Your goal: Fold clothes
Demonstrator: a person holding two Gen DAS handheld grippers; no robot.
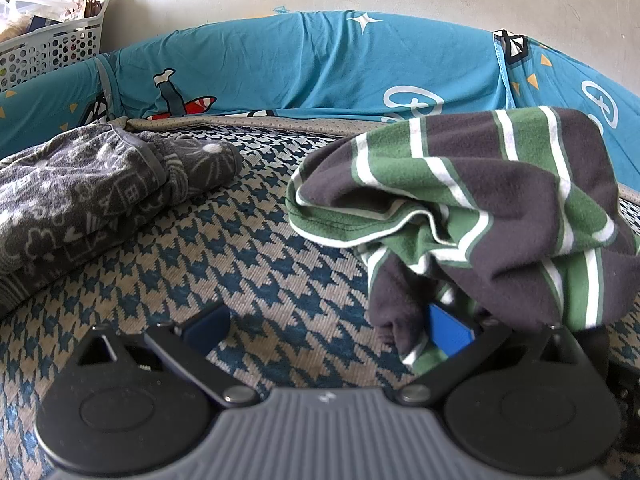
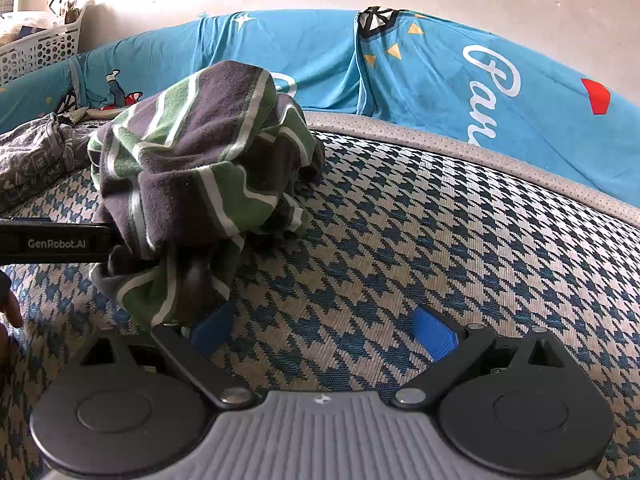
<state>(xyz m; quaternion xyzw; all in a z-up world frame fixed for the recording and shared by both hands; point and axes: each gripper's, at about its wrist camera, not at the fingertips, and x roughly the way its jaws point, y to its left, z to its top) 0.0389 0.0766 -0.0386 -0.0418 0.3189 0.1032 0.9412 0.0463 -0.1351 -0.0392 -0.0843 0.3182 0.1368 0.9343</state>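
A crumpled green, dark grey and white striped garment [image 1: 500, 208] is heaped on the houndstooth mat [image 1: 224, 248]. Its lower folds drape over the right finger [image 1: 448, 332] of my left gripper [image 1: 326, 330], which stands open with bare mat between its fingers. In the right wrist view the same striped garment [image 2: 192, 160] sits to the left, hanging over the black body of the left gripper [image 2: 56, 242] and brushing the left finger [image 2: 212, 328] of my right gripper [image 2: 324, 330]. That gripper is open, with nothing between its fingers.
A grey patterned garment [image 1: 80, 184] lies folded at the far left. Blue printed cushions [image 1: 320, 64] line the back edge against the wall. A white perforated basket [image 1: 52, 48] stands in the back-left corner. A hand [image 2: 8, 308] shows at the left edge.
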